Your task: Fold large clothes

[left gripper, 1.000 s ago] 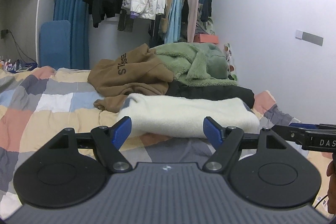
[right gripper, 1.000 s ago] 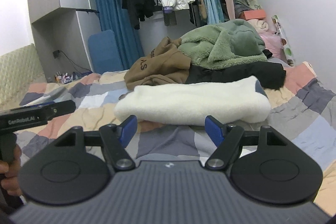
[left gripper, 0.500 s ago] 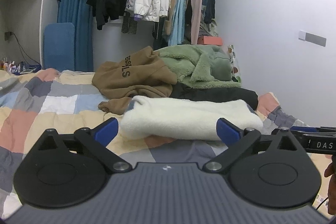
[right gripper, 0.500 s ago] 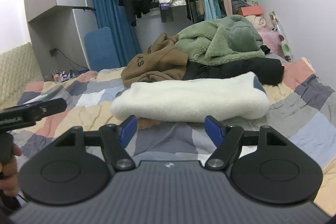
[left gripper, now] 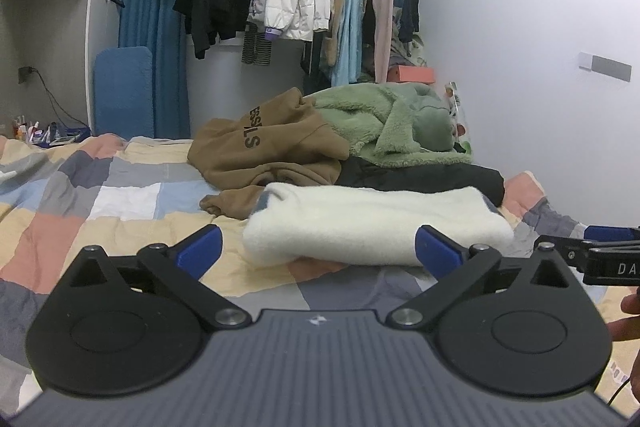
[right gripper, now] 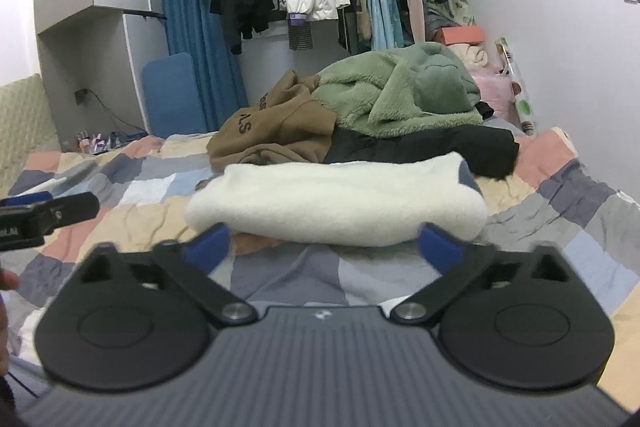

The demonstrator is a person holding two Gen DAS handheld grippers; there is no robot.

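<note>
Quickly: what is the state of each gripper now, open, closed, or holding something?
Left gripper: open, jaws just opened wide, holding nothing.
Right gripper: open, jaws just opened wide, holding nothing.

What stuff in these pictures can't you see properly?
- Black garment, both views: mostly buried under the green fleece and behind the white folded fleece.
- Brown hoodie lettering: a fold hides part of it.
- Small items at the bedside, left wrist view: too small to name.
- Right gripper, left wrist view: cut off by the frame edge.
</note>
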